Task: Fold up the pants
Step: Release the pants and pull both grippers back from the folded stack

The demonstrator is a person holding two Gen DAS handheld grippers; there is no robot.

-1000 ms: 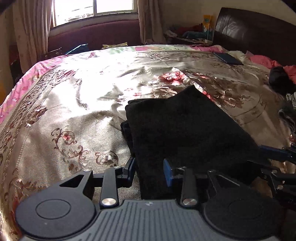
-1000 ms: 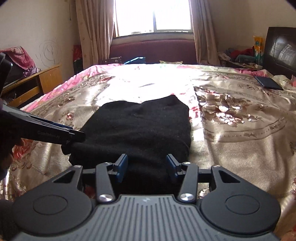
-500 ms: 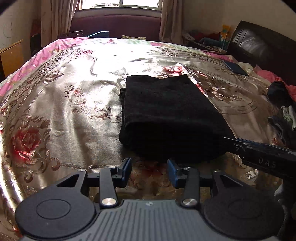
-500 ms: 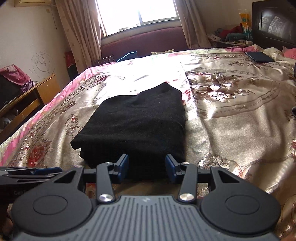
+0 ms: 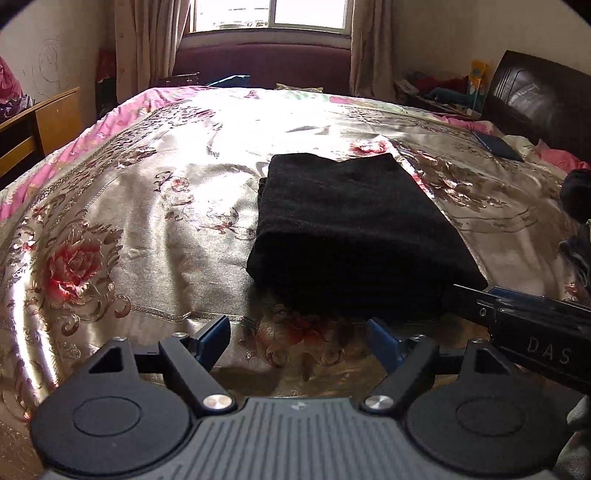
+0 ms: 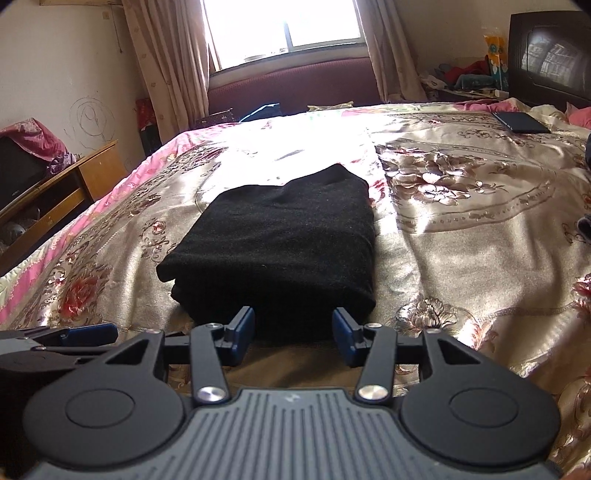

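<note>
Pants point(image 5: 354, 229), black and folded into a thick rectangular stack, lie flat on the bed's floral satin bedspread point(image 5: 140, 229), near the middle of the bed and lengthwise toward the window point(image 6: 284, 29). The far edge shows 2 rounded humps; the near edge is a layered fold.

Left hand-held gripper point(image 5: 299, 343) hangs just short of the near edge, its 2 blue-tipped fingers point(image 5: 214, 338) spread wide with only bedspread between them, gripping nothing. Right hand-held gripper point(image 6: 293, 330) sits low at the near right part of the stack, fingers point(image 6: 242, 326) parted with the folded edge showing between them, pads not pressing the cloth. In the left wrist view the right tool reaches in from the right, its tip at the pants' near right corner; whether it touches the cloth I cannot tell.

Far right on the bed lies a dark phone point(image 6: 521, 122), well apart from the pants. A wooden desk point(image 6: 62, 192) stands at the left wall, a dark headboard point(image 5: 539, 96) at the right.
</note>
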